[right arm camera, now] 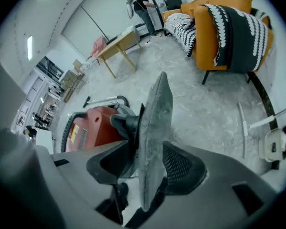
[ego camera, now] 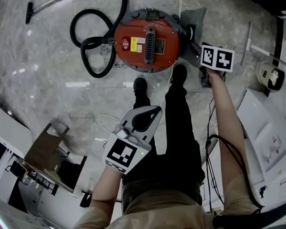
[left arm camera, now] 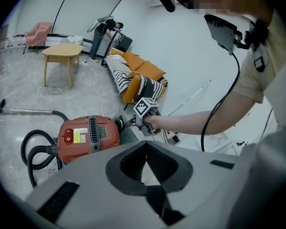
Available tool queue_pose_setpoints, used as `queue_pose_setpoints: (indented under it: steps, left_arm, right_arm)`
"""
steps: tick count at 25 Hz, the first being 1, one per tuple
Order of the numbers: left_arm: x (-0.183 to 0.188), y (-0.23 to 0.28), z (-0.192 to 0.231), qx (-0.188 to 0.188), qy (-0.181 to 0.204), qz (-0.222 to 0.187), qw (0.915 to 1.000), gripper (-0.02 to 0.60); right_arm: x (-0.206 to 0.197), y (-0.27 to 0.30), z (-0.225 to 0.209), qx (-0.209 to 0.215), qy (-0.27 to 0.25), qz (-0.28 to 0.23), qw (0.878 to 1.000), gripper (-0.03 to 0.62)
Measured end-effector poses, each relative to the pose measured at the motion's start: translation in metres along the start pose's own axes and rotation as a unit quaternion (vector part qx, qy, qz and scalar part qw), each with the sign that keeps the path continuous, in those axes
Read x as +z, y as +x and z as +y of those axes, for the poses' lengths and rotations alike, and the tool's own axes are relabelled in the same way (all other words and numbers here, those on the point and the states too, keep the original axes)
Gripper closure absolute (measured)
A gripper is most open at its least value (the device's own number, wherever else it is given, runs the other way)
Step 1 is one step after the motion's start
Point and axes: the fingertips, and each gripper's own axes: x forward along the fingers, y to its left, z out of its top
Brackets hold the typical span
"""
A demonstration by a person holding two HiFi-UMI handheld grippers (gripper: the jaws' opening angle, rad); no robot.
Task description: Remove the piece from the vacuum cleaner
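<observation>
right tool [right arm camera: 150,151] wide, grey piece [right arm camera: 155,123] between jaws, not pinched | piece still on red vacuum cleaner [ego camera: 146,41] side | left tool [left arm camera: 146,142] closed, empty, held apart

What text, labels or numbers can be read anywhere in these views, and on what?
No text can be read.
Yellow label on the red vacuum cleaner: too small.
Marker cubes: black-and-white patterns, no letters.
White sheet at right: print blurred.
</observation>
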Motion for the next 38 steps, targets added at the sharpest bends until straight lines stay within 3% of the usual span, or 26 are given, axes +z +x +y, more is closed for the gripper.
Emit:
queue_pose_setpoints:
  steps: [2,8,13,18,27,30,34,38]
  left_arm:
    - [-0.003,0.001,0.000,-0.006,0.002,0.004,1.0000,0.577]
    - [-0.004,-0.004,0.007,-0.005,-0.018,0.002,0.9998,0.577]
    - [-0.011,-0.005,0.008,-0.009,-0.019,0.015,0.9997,0.577]
    - [-0.014,0.005,0.009,-0.016,-0.049,0.014,0.9986,0.577]
    - [-0.013,0.018,0.008,-0.024,-0.042,0.017,0.9987,0.577]
    - [-0.014,0.027,0.019,-0.017,-0.020,0.022,0.9994,0.577]
    - [-0.002,0.045,0.034,-0.005,0.043,0.033,0.9985,0.577]
    - [0.015,0.050,0.043,-0.003,0.056,0.021,0.9982,0.577]
  right_arm:
    - [-0.003,0.008,-0.010,-0.029,-0.025,0.015,0.999,0.393]
    - [-0.004,0.025,-0.013,-0.045,-0.067,0.026,0.996,0.393]
    - [-0.007,0.029,-0.021,-0.057,-0.056,0.017,0.997,0.435]
    - [-0.007,0.031,-0.023,-0.059,-0.073,0.012,0.996,0.490]
    - [-0.009,0.031,-0.028,-0.061,-0.099,-0.011,0.993,0.501]
    - [-0.010,0.033,-0.029,-0.049,-0.093,-0.017,0.994,0.503]
    - [-0.014,0.035,-0.030,-0.034,-0.079,-0.019,0.996,0.503]
    - [-0.013,0.033,-0.033,-0.039,-0.103,-0.016,0.994,0.503]
